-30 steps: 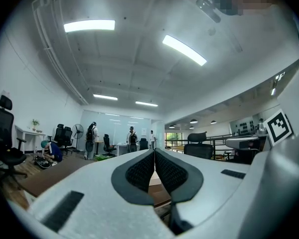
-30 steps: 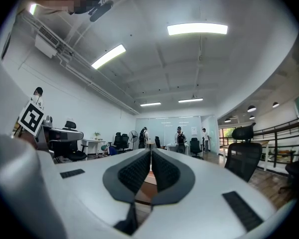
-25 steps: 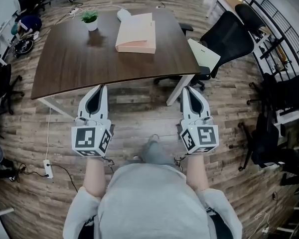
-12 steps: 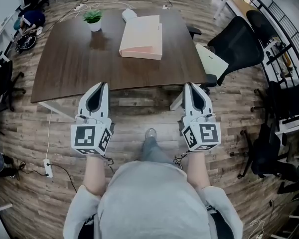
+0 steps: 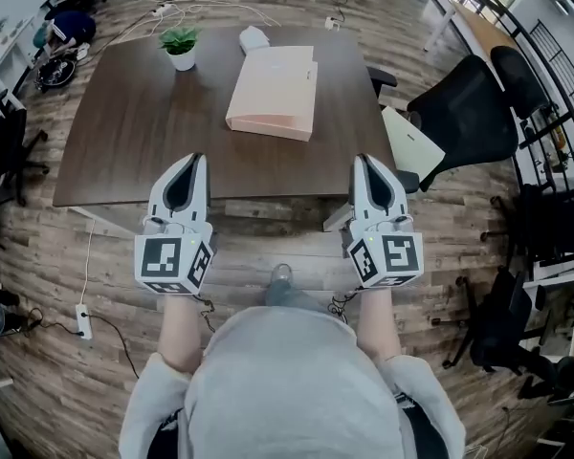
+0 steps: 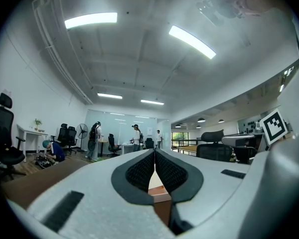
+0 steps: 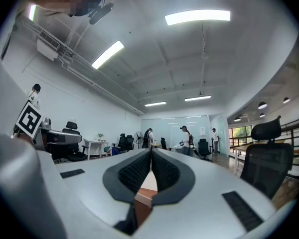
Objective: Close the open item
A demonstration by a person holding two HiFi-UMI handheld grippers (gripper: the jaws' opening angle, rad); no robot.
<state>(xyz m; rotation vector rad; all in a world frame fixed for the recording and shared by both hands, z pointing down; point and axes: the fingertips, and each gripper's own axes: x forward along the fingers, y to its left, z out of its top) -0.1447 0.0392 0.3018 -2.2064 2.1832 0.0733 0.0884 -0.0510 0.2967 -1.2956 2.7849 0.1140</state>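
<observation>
Looking down, head view: the left gripper (image 5: 194, 160) and the right gripper (image 5: 363, 160) are held level and side by side. Their tips sit at the near edge of the table (image 5: 115, 151), and they are well apart, likely so each can take one side of the box.
Box, head view: the pink box (image 5: 273, 94) lies ahead of both grippers, between their two lines and well beyond the tips. Its lid looks slightly raised, so it is probably the thing to close.
Other things, head view: a potted plant (image 5: 180, 44) stands far ahead of the left gripper, and a chair (image 5: 464, 113) is out to the right gripper's side.
Left gripper view: the jaws of the left gripper (image 6: 154, 152) are pressed together with nothing between them. The box (image 6: 159, 196) shows low through the slit, ahead.
Right gripper view: the right gripper (image 7: 151, 151) is likewise closed and empty, with the box (image 7: 144, 193) ahead.
Step, judged: this is the approach. Closed jaws suit pressing a lid down, not gripping it.
</observation>
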